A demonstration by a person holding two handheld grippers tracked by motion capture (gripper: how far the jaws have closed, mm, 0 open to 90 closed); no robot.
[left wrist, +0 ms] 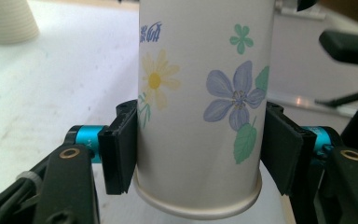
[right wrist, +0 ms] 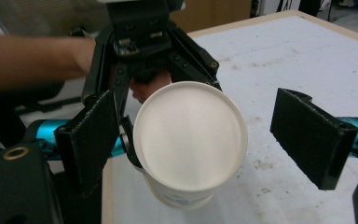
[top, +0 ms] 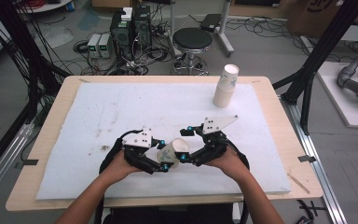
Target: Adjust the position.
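A white paper cup [top: 172, 151] printed with flowers is held on its side above the front of the white mat [top: 121, 107]. My left gripper [top: 164, 154] is shut on it: in the left gripper view both black pads [left wrist: 121, 149] press the cup [left wrist: 200, 93] near its base. The cup's open mouth [right wrist: 191, 135] faces my right gripper [right wrist: 199, 135], which is open, its two pads [right wrist: 307, 135] spread wide on either side of the rim without touching it. In the high view the right gripper [top: 186, 143] sits just right of the cup.
A tall stack of paper cups [top: 226, 86] stands at the mat's far right, also in the left gripper view as a stack [left wrist: 7, 21]. The mat covers a wooden table [top: 51, 140]. A stool [top: 192, 39] and cabling lie beyond the far edge.
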